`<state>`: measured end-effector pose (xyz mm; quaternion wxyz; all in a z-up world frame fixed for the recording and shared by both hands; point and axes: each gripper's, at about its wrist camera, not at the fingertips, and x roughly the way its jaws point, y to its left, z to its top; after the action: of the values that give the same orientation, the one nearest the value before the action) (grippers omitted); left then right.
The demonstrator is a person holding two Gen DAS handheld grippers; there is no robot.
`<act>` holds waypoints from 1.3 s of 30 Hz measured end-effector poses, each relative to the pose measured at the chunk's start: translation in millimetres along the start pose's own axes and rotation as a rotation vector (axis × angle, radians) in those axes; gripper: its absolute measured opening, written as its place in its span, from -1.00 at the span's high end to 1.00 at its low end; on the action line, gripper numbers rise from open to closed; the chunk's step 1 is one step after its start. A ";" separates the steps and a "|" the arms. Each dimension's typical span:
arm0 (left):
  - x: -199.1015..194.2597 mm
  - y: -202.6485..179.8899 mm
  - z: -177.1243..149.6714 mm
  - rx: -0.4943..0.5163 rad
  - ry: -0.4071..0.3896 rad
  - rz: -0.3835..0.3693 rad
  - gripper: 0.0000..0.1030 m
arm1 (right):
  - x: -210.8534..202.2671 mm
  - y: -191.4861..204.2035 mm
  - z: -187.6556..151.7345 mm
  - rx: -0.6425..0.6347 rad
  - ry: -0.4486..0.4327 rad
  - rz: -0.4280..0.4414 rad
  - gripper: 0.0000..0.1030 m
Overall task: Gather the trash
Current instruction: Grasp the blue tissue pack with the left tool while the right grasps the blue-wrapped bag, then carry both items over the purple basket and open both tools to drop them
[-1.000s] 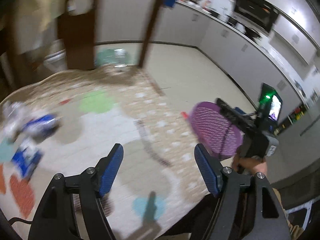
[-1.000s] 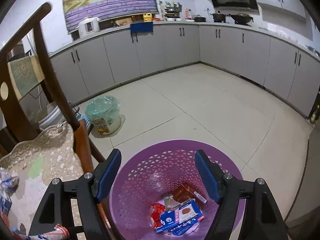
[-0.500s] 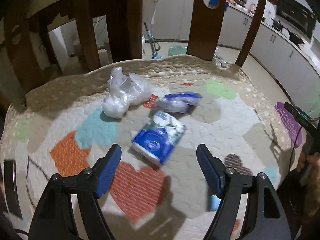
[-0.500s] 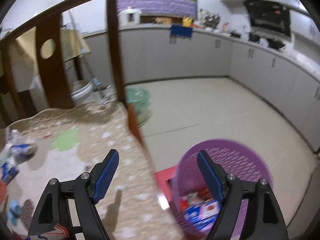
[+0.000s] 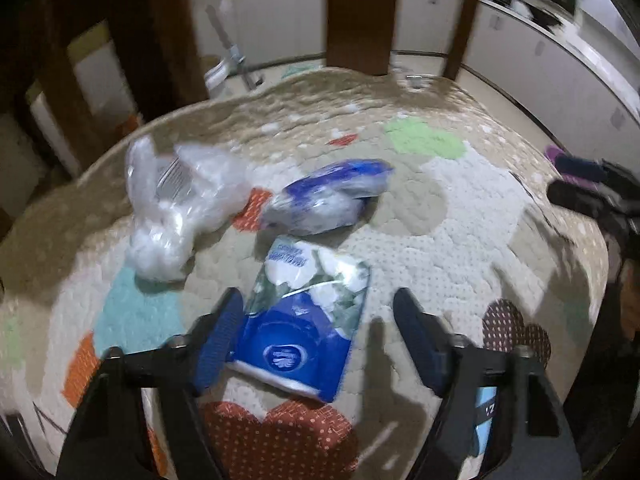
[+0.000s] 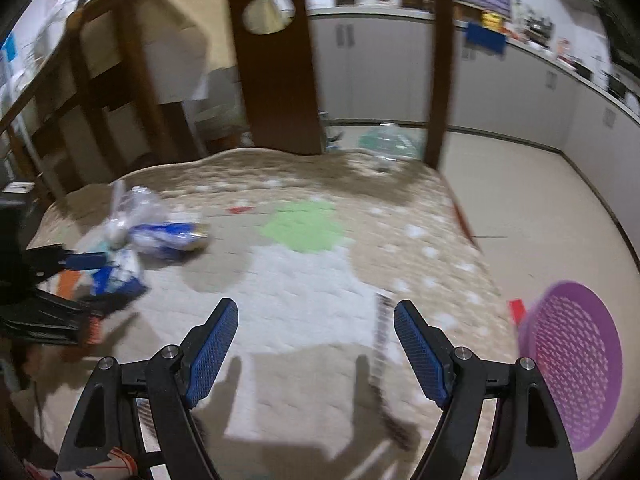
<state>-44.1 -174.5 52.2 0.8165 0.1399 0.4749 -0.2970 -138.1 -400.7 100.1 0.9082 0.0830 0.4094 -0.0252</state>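
My left gripper (image 5: 316, 336) is closing around the blue tissue pack (image 5: 304, 320) on the quilted cushion (image 5: 460, 240), pads not yet pressing. My right gripper (image 6: 316, 354) hangs open, empty, beside the purple basket (image 6: 576, 364).

Patterned quilt (image 6: 304, 280) beneath wooden chair back (image 6: 276, 60).
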 end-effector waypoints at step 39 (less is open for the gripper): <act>-88.7 30.0 -82.0 -0.298 -0.097 0.060 0.02 | 73.7 76.6 55.3 -0.104 0.254 0.292 0.28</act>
<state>-115.4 -77.9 84.9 0.8587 0.0169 0.4693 -0.2053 -39.5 -333.1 91.0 0.8464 0.0971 0.5049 0.1386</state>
